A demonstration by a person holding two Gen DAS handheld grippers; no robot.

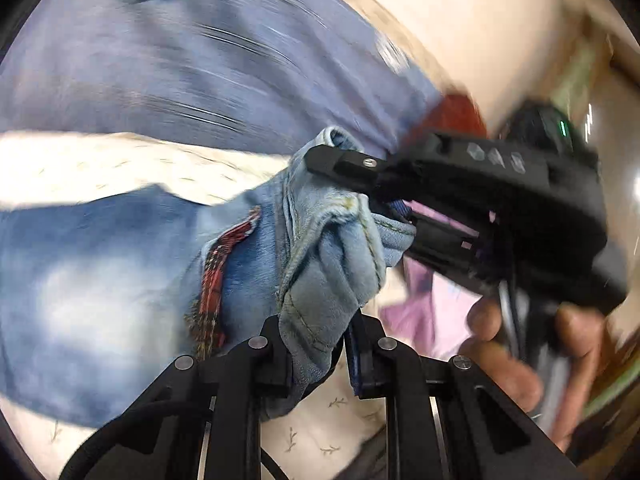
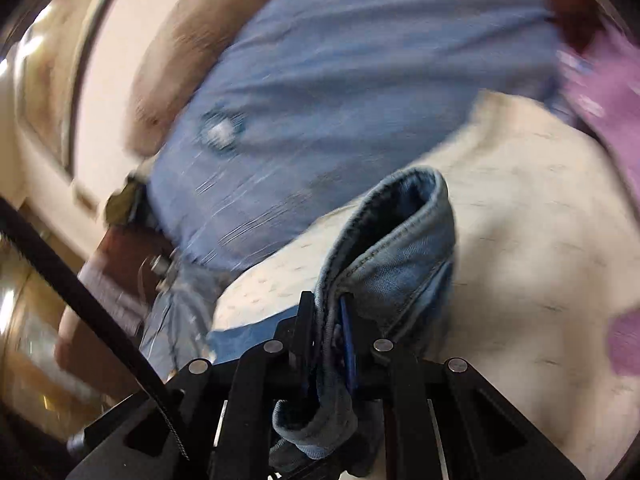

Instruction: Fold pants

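Observation:
Light blue denim pants [image 1: 120, 280] with a red plaid patch [image 1: 216, 280] hang lifted over a white bed sheet [image 1: 80, 164]. My left gripper [image 1: 316, 344] is shut on a bunched edge of the denim. My right gripper [image 2: 326, 332] is shut on another folded edge of the pants [image 2: 396, 248]. In the left wrist view the right gripper [image 1: 360, 184] comes in from the right, close to the left one, clamped on the same bunch of fabric, with the hand that holds it below. Both views are motion-blurred.
The person's torso in a blue shirt [image 1: 200, 60] fills the top of both views, close behind the pants [image 2: 360, 80]. Purple cloth [image 2: 608, 92] lies on the sheet [image 2: 540, 240] at the right. Wooden furniture [image 2: 36, 320] stands at the left.

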